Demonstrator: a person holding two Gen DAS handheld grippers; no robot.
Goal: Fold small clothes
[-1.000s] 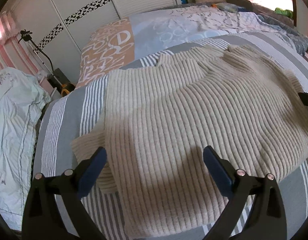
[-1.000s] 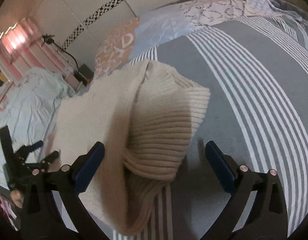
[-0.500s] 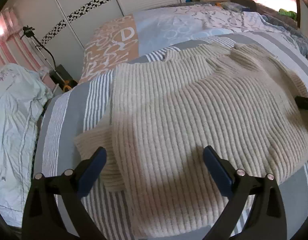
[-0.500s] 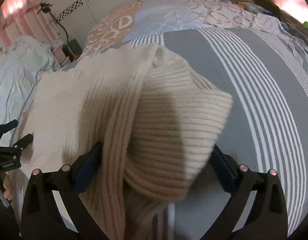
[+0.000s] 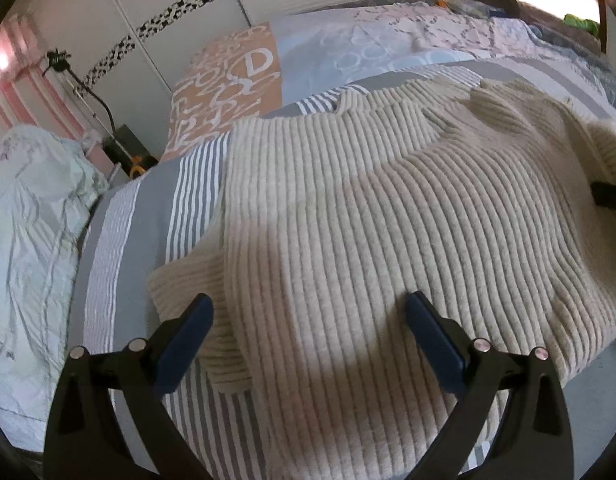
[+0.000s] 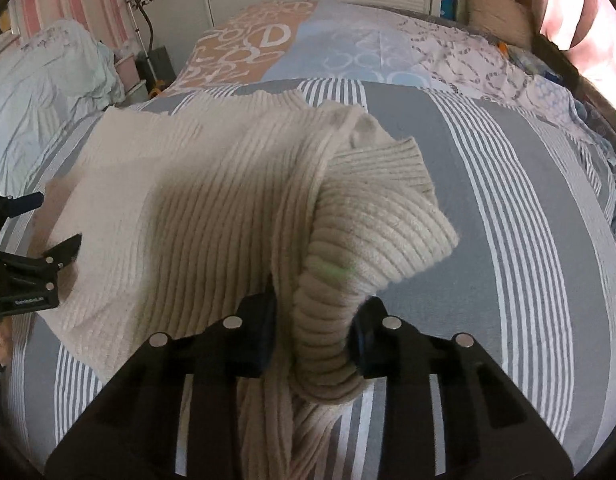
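Sweater [image 5: 387,216], cream ribbed knit, sleeve [image 6: 347,248] bunched upward.

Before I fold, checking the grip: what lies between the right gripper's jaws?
The cream sweater: its bunched sleeve, pinched by the right gripper. Right wrist view.

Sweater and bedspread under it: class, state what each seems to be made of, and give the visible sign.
Sweater: a thick knit, probably wool or acrylic yarn, cream and matt; its raised ribs run in rows and it bunches softly in the right gripper. Bedspread: thin woven cloth, likely cotton, with flat grey and white stripes and no sheen.
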